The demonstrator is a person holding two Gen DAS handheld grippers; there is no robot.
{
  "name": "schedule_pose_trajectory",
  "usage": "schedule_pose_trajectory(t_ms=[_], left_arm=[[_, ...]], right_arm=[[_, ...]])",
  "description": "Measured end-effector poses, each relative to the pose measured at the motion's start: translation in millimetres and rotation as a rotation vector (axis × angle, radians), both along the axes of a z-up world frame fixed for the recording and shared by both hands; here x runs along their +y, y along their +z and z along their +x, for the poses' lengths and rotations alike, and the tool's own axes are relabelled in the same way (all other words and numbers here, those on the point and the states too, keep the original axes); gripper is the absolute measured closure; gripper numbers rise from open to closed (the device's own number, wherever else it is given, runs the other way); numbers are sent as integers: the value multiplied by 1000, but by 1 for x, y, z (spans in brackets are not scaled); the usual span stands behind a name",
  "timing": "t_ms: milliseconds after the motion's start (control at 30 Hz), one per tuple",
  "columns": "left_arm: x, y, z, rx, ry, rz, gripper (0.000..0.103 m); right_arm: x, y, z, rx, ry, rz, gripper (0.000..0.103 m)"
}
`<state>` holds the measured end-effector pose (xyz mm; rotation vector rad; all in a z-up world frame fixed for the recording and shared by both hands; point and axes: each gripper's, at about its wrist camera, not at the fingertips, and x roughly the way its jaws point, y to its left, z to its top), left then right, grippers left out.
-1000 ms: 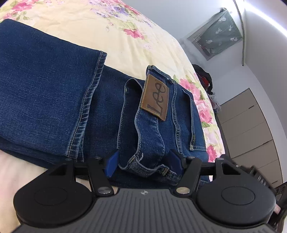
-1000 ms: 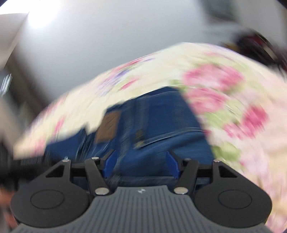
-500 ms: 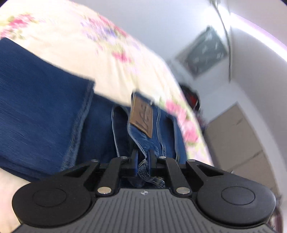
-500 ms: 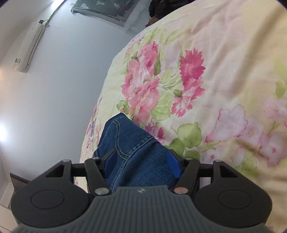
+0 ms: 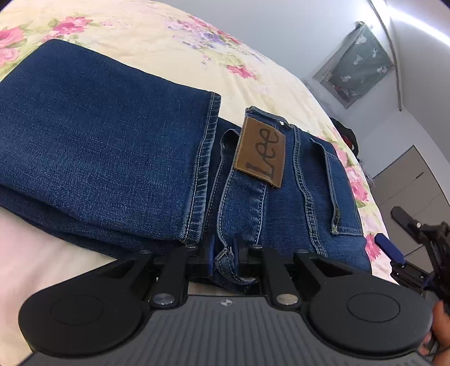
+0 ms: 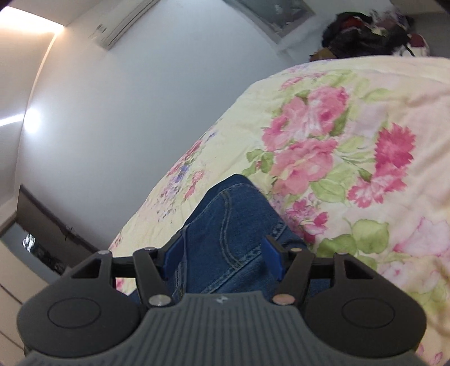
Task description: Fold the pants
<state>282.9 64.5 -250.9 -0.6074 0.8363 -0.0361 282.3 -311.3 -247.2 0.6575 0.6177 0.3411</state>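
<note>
Dark blue jeans (image 5: 107, 157) lie on a floral bedspread (image 5: 157, 42), the legs folded over toward the waistband with its brown leather patch (image 5: 260, 152). My left gripper (image 5: 223, 256) is shut on the near edge of the waistband. My right gripper (image 6: 222, 257) is open, its blue pads on either side of a corner of the jeans (image 6: 225, 225), not closed on it. It also shows at the right edge of the left wrist view (image 5: 393, 250).
The bedspread (image 6: 351, 169) stretches to the right of the jeans corner. A pile of dark clothes (image 6: 365, 31) lies beyond the bed. A wardrobe (image 5: 416, 183) stands to the right, an air conditioner (image 6: 121, 25) hangs on the wall.
My left gripper closed on the waistband edge, having been open a second ago. My right gripper swung round and came to the far corner of the jeans, still open.
</note>
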Motion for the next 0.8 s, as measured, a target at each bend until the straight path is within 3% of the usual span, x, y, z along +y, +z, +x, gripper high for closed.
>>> schedule_pose_trajectory(t_ms=[67, 133, 200, 300, 400, 433, 533, 700, 800], left_arm=[[0, 0, 0, 16, 2, 6, 85], [0, 1, -1, 25, -9, -3, 84], [3, 6, -4, 21, -30, -11, 77], [11, 15, -19, -29, -51, -44, 57], [22, 24, -39, -72, -39, -11, 55], [27, 27, -44, -77, -25, 4, 53], [52, 33, -64, -87, 52, -9, 51], [107, 28, -97, -110, 247, -98, 26], [135, 20, -119, -108, 336, -143, 22]], right_arm=[[24, -4, 5, 39, 90, -124, 45], [49, -22, 14, 156, 143, -302, 45], [60, -25, 14, 150, 157, -384, 45], [65, -11, 3, 51, 146, -425, 44], [73, 6, -15, -96, 181, -438, 45], [78, 5, -16, -103, 205, -462, 44], [99, -21, -6, 43, 293, -596, 38], [92, -12, -8, -2, 262, -554, 37], [90, -2, -13, -62, 240, -541, 37]])
